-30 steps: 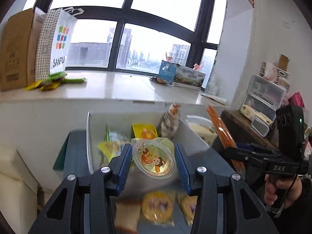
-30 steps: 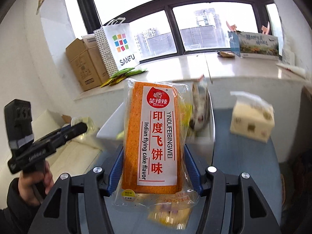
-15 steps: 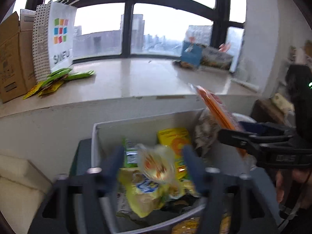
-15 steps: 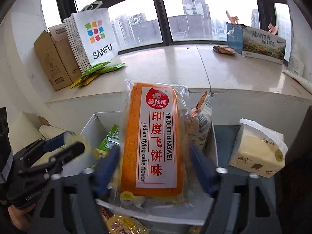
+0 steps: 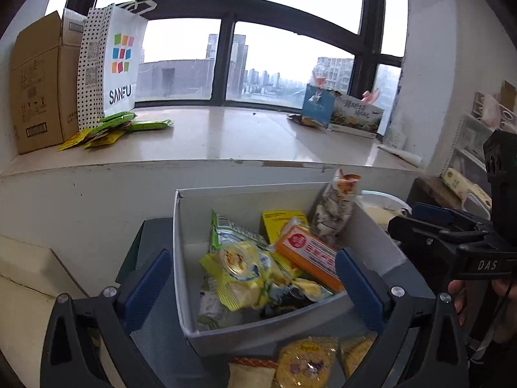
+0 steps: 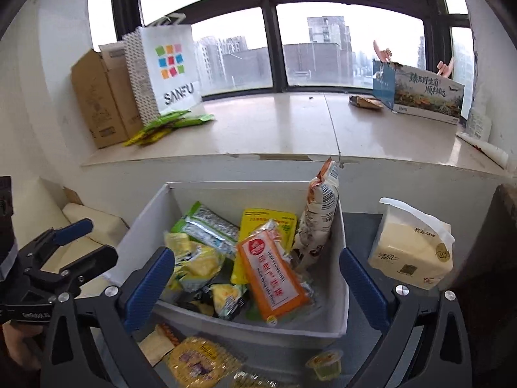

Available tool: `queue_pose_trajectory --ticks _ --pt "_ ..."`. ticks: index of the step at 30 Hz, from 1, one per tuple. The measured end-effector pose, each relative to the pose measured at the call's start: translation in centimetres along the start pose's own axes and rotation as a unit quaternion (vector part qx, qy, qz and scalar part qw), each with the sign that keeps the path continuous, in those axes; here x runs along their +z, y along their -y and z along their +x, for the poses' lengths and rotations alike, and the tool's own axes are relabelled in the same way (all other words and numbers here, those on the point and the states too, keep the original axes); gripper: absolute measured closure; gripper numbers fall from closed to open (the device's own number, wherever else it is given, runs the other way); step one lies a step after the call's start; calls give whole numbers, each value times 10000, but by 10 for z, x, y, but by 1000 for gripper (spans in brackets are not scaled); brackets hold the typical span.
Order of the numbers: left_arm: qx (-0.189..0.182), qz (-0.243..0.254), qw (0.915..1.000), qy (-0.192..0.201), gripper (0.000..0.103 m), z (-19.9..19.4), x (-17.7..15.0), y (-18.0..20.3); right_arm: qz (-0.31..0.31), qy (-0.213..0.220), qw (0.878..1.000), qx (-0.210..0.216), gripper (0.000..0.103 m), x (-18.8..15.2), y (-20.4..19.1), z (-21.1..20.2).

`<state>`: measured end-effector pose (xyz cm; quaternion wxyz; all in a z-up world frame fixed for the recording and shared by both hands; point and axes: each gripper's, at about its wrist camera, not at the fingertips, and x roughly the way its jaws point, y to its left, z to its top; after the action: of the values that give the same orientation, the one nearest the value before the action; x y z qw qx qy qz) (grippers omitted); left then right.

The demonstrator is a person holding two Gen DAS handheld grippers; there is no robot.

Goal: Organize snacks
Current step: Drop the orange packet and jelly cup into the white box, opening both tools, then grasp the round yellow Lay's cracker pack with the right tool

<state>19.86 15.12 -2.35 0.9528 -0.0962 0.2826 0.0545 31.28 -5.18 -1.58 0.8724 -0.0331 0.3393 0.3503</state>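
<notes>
A white open box (image 5: 258,333) (image 6: 252,326) holds several snack packs. My left gripper (image 5: 252,286) hovers at its near rim with its jaws opening and nothing between the pads. The round jelly cup (image 5: 236,255) with a yellow cartoon lid lies loose on the yellow packs inside. My right gripper (image 6: 253,283) is also over the near rim, jaws opening and empty. The orange flying-cake pack (image 6: 271,274) (image 5: 310,252) lies flat in the box beneath it. A tall patterned bag (image 6: 318,213) leans in the far right corner.
Loose snacks lie on the grey table in front of the box: a round yellow pack (image 6: 200,362) and a green jelly cup (image 6: 324,363). A tissue pack (image 6: 410,252) stands right of the box. Behind is a windowsill with a SANFU bag (image 6: 168,68) and cartons.
Both grippers opened. The jelly cup dropped out of the left gripper and the orange cake pack out of the right; both now lie in the box.
</notes>
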Motion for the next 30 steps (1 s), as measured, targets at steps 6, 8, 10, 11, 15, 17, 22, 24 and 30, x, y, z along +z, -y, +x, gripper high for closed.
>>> queue_pose_trajectory --ticks 6,8,10,11,15,17,22,24,30 --pt "-298 238 9991 167 0 -52 -29 21 -274 450 9972 531 0 -40 -16 -64" --pt "-480 186 9983 272 0 -73 -40 27 -325 543 9959 643 0 -56 -19 -83" --pt "-610 173 9974 336 0 -91 -51 32 -332 660 9946 730 0 -72 -20 -99" --pt "-659 165 9970 363 0 -100 -58 35 -358 714 9939 767 0 -80 -21 -107" --pt "-884 104 9954 343 0 -129 -84 44 -404 781 9936 715 0 -117 -22 -132" --pt "-907 102 9953 320 0 -138 -94 48 -416 845 9937 613 0 -134 -19 -142" --pt "-1021 -66 9943 316 0 -160 -118 55 248 758 9951 579 0 -180 10 -157" --pt "-1016 -97 9945 223 0 -163 -127 57 477 642 9948 625 0 -194 22 -157" --pt "-770 -184 9969 -32 0 -158 -145 58 1015 252 9914 786 0 -216 42 -138"
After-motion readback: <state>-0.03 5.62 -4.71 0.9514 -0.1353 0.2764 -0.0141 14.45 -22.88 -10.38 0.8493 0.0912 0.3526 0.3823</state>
